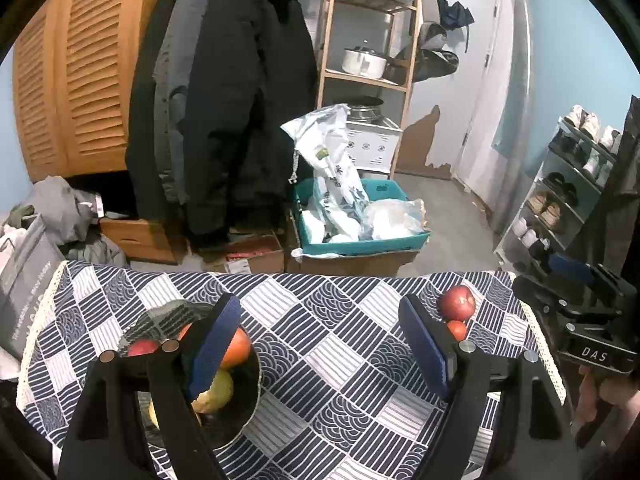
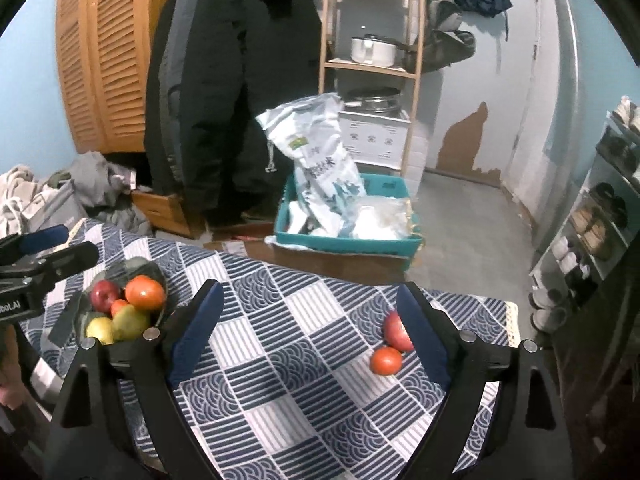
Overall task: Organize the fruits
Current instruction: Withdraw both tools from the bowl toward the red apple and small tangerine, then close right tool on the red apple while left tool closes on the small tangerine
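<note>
A dark bowl (image 1: 244, 412) on the patterned tablecloth (image 1: 328, 344) holds several fruits: an orange (image 1: 239, 347), a yellow-green pear (image 1: 218, 392) and a red apple (image 1: 142, 347). It also shows in the right wrist view (image 2: 154, 272) at the left. A red apple (image 1: 458, 302) and a small orange fruit (image 1: 457, 329) lie loose at the table's right; they show in the right wrist view, the apple (image 2: 394, 330) and the small fruit (image 2: 385, 361). My left gripper (image 1: 320, 344) is open and empty, its left finger over the bowl. My right gripper (image 2: 310, 336) is open and empty, its right finger beside the loose apple.
Beyond the table's far edge stand cardboard boxes and a teal crate (image 1: 360, 236) full of bags. Dark coats (image 1: 224, 100) hang at the back left, a wooden shelf (image 1: 368, 52) behind, a shoe rack (image 1: 560, 200) at the right.
</note>
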The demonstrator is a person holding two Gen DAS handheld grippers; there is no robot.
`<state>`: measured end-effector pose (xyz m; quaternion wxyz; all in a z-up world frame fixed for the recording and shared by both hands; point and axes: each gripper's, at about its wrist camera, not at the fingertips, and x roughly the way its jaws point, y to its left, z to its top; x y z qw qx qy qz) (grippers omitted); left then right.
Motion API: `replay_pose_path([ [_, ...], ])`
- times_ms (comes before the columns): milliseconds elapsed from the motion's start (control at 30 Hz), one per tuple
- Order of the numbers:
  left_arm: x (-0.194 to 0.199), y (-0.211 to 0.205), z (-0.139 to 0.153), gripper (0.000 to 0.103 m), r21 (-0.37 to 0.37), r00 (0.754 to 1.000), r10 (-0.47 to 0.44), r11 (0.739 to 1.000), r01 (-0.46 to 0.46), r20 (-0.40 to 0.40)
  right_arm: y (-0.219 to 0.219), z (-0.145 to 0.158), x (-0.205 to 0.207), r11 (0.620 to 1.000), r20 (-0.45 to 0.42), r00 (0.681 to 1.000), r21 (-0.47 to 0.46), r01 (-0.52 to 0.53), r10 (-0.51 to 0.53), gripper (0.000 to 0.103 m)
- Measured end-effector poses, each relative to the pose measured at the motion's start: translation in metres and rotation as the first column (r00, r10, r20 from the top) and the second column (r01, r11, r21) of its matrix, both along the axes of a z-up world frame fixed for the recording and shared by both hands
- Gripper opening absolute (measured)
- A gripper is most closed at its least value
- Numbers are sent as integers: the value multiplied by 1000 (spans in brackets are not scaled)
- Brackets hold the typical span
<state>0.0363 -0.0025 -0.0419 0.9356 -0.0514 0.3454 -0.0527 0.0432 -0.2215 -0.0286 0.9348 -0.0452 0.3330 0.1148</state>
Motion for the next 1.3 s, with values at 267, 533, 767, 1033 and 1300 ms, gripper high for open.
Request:
replay_pose_path([
  [267,2,-19,-1,86,19,1000,-30,999,30,-3,-23,-6,-3,999,-16,999,-1,40,-40,89],
  [533,8,-36,-5,86,26,998,-56,998,56,-22,-41,-14,1,997,-42,996,0,77,-76,89],
  [767,23,-55,-5,86,38,996,-82,996,83,-38,-58,-18,15,995,-73,992,9,100,-99,89],
  [1033,61,-76,-22,86,30,989,-103,994,107,-110,-83,-32,50,992,-160,979,8,126,-123,89],
  [1300,109,-102,-53,86,69,973,-130,987,146,-189,-106,-65,92,990,-276,952,20,141,-130,89],
])
